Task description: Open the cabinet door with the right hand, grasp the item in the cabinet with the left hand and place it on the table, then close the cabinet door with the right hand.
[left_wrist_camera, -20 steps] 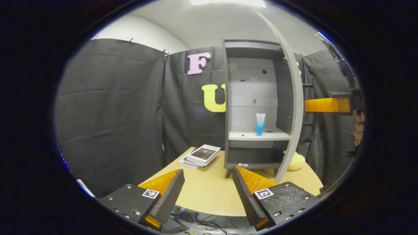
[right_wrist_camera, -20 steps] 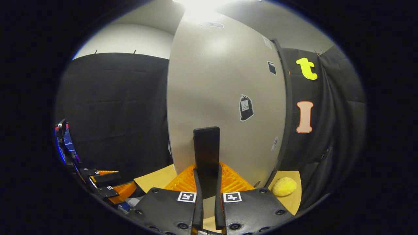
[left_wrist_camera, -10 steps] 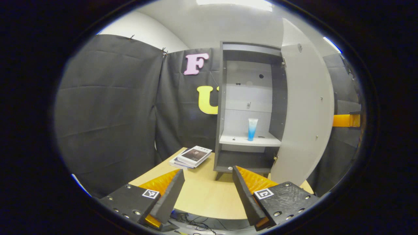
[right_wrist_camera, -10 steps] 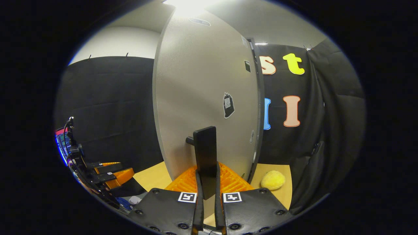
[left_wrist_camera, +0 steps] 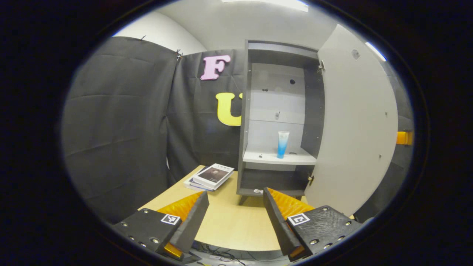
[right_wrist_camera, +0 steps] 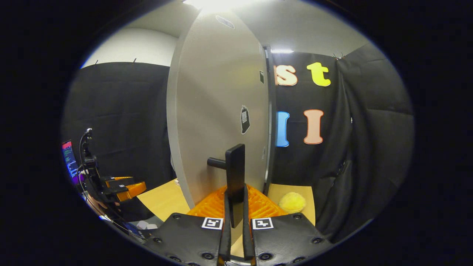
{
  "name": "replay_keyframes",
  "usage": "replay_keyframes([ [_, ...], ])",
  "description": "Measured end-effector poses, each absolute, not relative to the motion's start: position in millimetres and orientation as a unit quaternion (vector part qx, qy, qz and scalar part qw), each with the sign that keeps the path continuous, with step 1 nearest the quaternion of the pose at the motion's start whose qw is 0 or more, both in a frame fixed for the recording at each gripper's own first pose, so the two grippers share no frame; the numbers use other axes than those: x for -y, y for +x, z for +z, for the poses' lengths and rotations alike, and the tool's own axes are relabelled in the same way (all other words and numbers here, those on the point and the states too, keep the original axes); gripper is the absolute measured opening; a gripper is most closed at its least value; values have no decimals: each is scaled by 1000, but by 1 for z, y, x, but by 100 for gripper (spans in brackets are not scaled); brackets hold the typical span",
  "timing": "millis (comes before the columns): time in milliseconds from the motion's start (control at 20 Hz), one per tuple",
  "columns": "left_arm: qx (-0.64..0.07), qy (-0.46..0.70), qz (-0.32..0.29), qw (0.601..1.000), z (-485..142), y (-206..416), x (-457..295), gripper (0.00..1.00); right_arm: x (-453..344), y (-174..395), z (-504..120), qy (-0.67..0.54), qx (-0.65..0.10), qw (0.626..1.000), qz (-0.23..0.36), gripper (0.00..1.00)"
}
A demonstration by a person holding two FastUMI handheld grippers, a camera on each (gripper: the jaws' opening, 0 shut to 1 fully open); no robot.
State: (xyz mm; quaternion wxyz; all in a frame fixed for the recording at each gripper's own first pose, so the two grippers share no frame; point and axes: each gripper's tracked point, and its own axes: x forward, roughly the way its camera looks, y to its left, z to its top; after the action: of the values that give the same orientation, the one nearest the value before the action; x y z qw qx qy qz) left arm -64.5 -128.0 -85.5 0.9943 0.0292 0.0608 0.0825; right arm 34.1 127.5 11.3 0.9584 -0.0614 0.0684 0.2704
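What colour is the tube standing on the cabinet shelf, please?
The tube is blue, fading paler toward its top; the left gripper view shows it best.

I count one cabinet with one door, and one handle on that door. One tube stands on its shelf. On the surface lie one stack of books and one yellow plush ball.

A light wooden table carries a stack of books, the grey cabinet and a yellow plush ball.
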Motion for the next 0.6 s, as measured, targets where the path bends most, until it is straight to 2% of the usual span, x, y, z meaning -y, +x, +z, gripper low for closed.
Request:
replay_keyframes([
  [50,-62,29,78,995,-85,-58,126,89,-125,34,11,-63,-68,961,262,14],
  [100,-63,30,74,995,-84,-52,123,85,-120,36,12,-62,-68,963,252,14],
  [200,-64,33,65,995,-81,-38,118,85,-114,40,12,-54,-69,969,231,14],
  [250,-64,33,60,996,-82,-32,116,89,-112,41,12,-45,-70,973,217,14],
  [300,-65,32,55,996,-81,-25,114,89,-112,41,12,-32,-71,975,208,14],
  [350,-66,30,49,996,-80,-19,113,85,-117,38,10,-14,-75,975,207,11],
  [450,-73,23,27,997,-81,-1,113,94,-123,36,10,11,-79,976,205,12],
  [500,-77,17,17,997,-82,8,112,86,-124,36,11,14,-78,977,198,12],
  [600,-82,8,-2,997,-83,25,107,86,-113,37,10,5,-76,982,174,12],
])
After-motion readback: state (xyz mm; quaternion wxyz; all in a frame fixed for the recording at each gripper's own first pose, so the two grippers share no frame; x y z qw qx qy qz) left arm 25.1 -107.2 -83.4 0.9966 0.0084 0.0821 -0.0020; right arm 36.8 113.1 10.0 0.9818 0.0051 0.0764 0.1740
